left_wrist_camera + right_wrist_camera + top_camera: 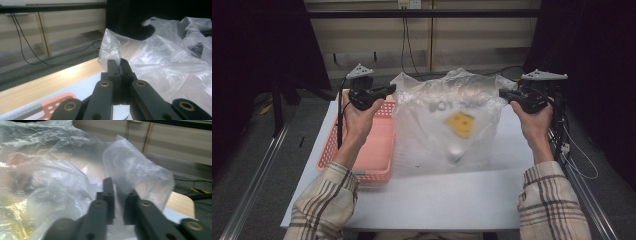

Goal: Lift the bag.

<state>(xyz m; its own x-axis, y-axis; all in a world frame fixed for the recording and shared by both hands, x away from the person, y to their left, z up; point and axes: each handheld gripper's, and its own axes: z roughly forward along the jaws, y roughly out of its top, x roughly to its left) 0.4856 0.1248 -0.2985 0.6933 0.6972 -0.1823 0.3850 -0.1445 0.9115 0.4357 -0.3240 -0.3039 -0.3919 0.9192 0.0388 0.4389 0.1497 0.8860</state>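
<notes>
Basket (362, 150): pink, with small holes in the walls, on the left part of the white table (452, 195); right wall just beside the bag.
Left hand (357, 117): raised above the far end of the basket, wrapped around the left gripper (391, 90).
Left gripper: pointing to the right, toward the left top corner of the bag; in the left gripper view (120, 65) jaws pressed together, clamped on a thin fold of the clear plastic, with the corner standing up behind the tips.
Bag (447, 125): clear plastic, wrinkled, stretched between both grippers in the middle of the table; bottom resting on the table, top corners lifted; dark printed letters on the front, too blurred to read.
Yellow thing (461, 124): inside the bag, near its middle, blurred; kind not clear.
Right gripper (504, 93): pointing to the left, at the right top corner of the bag; in the right gripper view (119, 195) jaws a little apart, with a narrow gap, the plastic corner passing between them and rising behind; pads not pressing on it.
Right hand (534, 117): raised near the right edge of the table, holding the right gripper.
Sleeves (324, 205): checked, beige and brown, at the bottom on both sides.
</notes>
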